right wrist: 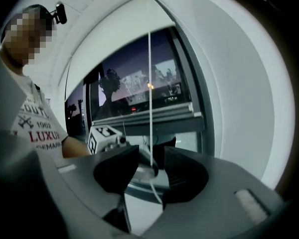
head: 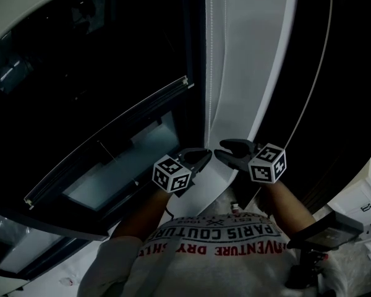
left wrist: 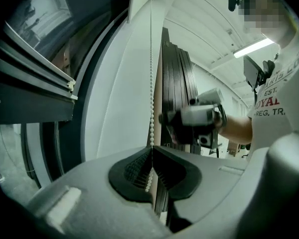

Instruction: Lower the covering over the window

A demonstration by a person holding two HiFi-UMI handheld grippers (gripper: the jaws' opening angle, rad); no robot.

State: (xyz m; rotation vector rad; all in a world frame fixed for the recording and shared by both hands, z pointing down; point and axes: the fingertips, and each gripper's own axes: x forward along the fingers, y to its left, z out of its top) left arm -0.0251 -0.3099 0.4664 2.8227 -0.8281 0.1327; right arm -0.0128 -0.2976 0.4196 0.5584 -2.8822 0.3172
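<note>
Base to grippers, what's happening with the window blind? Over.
Left gripper shut on bead chain. Right gripper jaws open, chain loose between them. Blind's bottom bar partway down window. Nothing blocking.

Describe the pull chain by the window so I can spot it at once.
Find the dark window, then the white strip along its right side. The bead chain hangs down that strip into the left gripper, shut on it. Its tiny white beads set it apart from the smooth dark frame bars beside it.
</note>
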